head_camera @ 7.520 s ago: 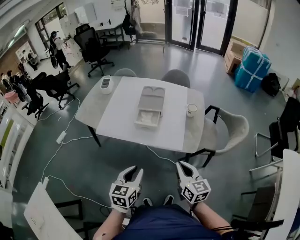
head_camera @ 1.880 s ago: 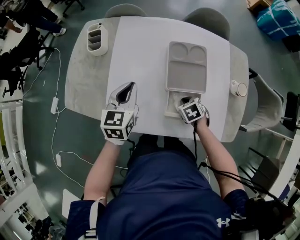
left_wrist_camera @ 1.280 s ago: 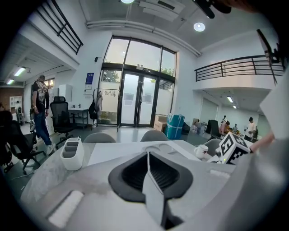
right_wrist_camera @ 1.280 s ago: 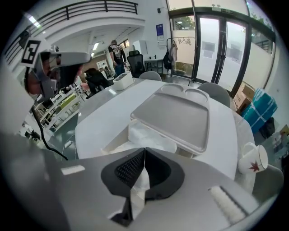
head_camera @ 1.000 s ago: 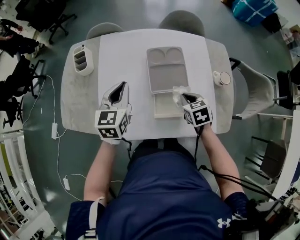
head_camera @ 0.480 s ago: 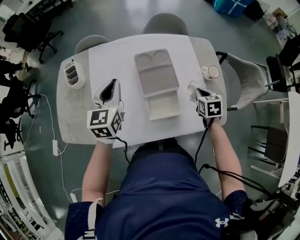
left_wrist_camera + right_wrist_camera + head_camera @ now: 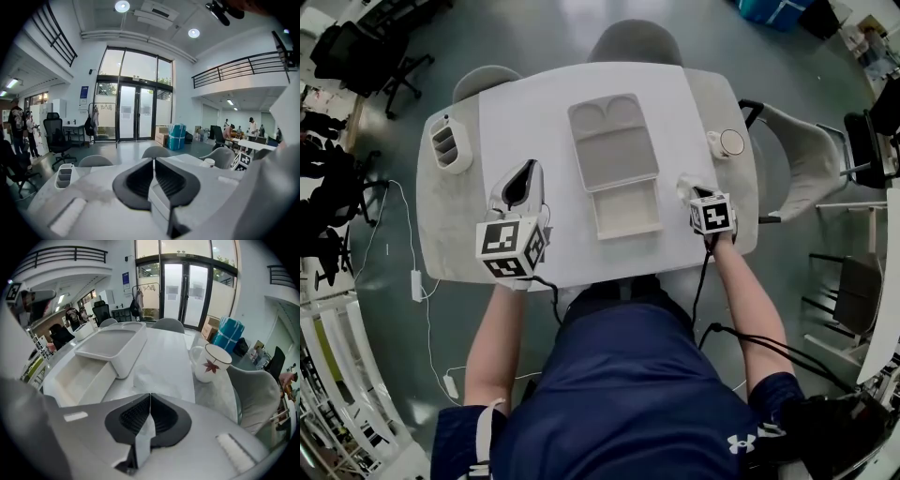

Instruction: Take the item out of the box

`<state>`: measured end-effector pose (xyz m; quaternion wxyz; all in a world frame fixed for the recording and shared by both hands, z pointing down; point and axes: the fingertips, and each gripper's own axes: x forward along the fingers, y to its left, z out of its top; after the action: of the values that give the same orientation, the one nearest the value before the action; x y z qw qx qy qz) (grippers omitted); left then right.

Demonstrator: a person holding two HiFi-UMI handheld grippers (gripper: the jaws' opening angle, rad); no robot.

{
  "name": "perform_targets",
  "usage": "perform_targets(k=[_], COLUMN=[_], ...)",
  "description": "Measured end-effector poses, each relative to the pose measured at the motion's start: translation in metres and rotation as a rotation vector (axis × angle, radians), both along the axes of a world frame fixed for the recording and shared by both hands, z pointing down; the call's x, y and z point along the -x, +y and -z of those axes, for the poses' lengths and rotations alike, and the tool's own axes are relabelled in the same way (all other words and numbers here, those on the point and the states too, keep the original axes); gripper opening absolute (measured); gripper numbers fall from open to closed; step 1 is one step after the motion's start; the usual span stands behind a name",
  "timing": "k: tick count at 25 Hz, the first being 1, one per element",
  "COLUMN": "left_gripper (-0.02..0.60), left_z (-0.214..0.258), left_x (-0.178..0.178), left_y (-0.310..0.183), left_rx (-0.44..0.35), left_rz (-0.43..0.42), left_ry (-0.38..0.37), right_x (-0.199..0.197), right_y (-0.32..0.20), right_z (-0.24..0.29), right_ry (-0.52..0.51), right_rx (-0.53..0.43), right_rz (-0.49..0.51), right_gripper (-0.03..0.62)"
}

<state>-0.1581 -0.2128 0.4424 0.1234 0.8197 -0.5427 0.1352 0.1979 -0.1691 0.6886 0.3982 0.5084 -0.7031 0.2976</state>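
Nearest the person, the left gripper (image 7: 523, 178) hovers over the tabletop (image 7: 553, 112) left of the box (image 7: 625, 208), fingers closed together with nothing between them, where it was a second ago. The right gripper (image 7: 150, 397) has swung from the box's near right corner out to its right side. Its fingers are pinched tight on the item (image 7: 161, 373), a thin, crumpled white sheet. The free end of the sheet trails ahead onto the tabletop, clear of the box wall. The box tray looks bare, with its lid (image 7: 614, 141) flipped open beyond it. The removal looks essentially done, and only letting go appears to remain. Farther off stand a mug (image 7: 211, 363) on the right and a grey organiser (image 7: 450, 145) on the left.
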Motion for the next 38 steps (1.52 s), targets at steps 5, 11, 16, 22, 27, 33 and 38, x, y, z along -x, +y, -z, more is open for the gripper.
perform_targets(k=[5, 11, 16, 22, 27, 33, 38], left_gripper=[0.015, 0.015, 0.015, 0.015, 0.015, 0.015, 0.015], left_z=[-0.007, -0.007, -0.003, 0.006, 0.017, 0.048, 0.076], left_x=[-0.005, -0.017, -0.021, -0.033, -0.043, -0.040, -0.043], left_y=[0.005, 0.007, 0.004, 0.000, 0.001, -0.003, -0.002], left_rx=[0.020, 0.018, 0.008, -0.015, -0.038, -0.100, -0.157], left_rz=[0.020, 0.017, 0.004, -0.020, -0.039, -0.034, -0.033], left_ry=[-0.010, -0.008, -0.005, 0.014, 0.025, 0.049, 0.073], right_x=[0.000, 0.008, 0.010, 0.010, 0.022, 0.042, 0.065], right_y=[-0.001, 0.001, -0.003, -0.020, -0.039, -0.058, -0.063], right_z=[-0.020, -0.033, -0.015, 0.039, 0.108, 0.194, 0.258], right_ry=[-0.010, -0.041, -0.071, -0.119, -0.205, -0.278, -0.331], right_rx=[0.020, 0.021, -0.039, -0.177, -0.327, -0.489, -0.606], right_rz=[0.028, 0.055, 0.035, -0.003, -0.022, 0.007, 0.051], right_gripper=[0.008, 0.014, 0.080, 0.068, 0.049, 0.031, 0.029])
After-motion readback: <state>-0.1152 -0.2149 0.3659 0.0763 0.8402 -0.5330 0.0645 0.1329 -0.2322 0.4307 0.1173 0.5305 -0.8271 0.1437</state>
